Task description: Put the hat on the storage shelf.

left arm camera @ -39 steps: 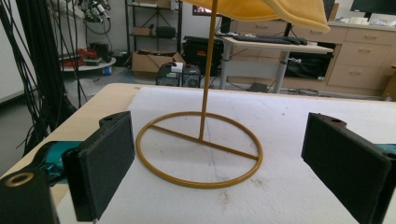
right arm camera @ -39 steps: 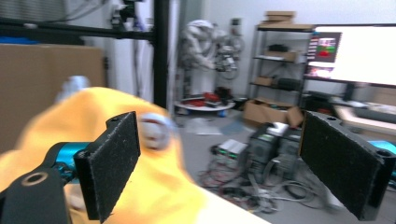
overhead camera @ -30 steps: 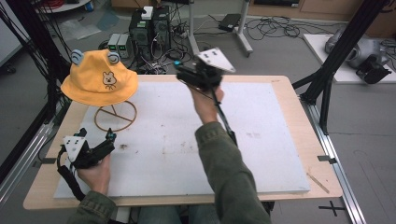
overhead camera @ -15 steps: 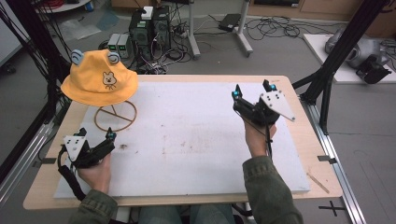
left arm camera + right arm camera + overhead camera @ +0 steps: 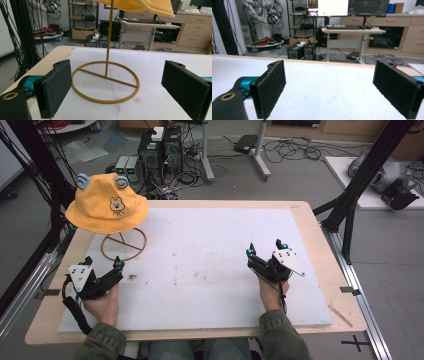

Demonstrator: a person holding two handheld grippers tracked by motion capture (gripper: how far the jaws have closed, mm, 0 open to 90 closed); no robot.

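A yellow bucket hat (image 5: 106, 204) with a small animal face and two blue ears hangs on a gold wire stand (image 5: 123, 244) at the table's left rear. In the left gripper view the stand's ring base (image 5: 105, 82) lies just ahead of the jaws, and the hat brim (image 5: 140, 5) hangs above. My left gripper (image 5: 104, 265) rests open at the front left, a short way in front of the stand. My right gripper (image 5: 265, 248) sits open at the front right, nothing between its jaws, which stand wide apart in the right gripper view (image 5: 337, 92).
A white mat (image 5: 210, 245) covers most of the wooden table (image 5: 312, 220). Black frame posts (image 5: 360, 185) stand at both sides. Computers and cables (image 5: 160, 150) sit on the floor beyond the far edge. A desk with monitors (image 5: 352, 27) is farther back.
My right gripper has come down from the table's far middle to the front right, and now rests low over the mat. The left gripper and the hat have stayed put.
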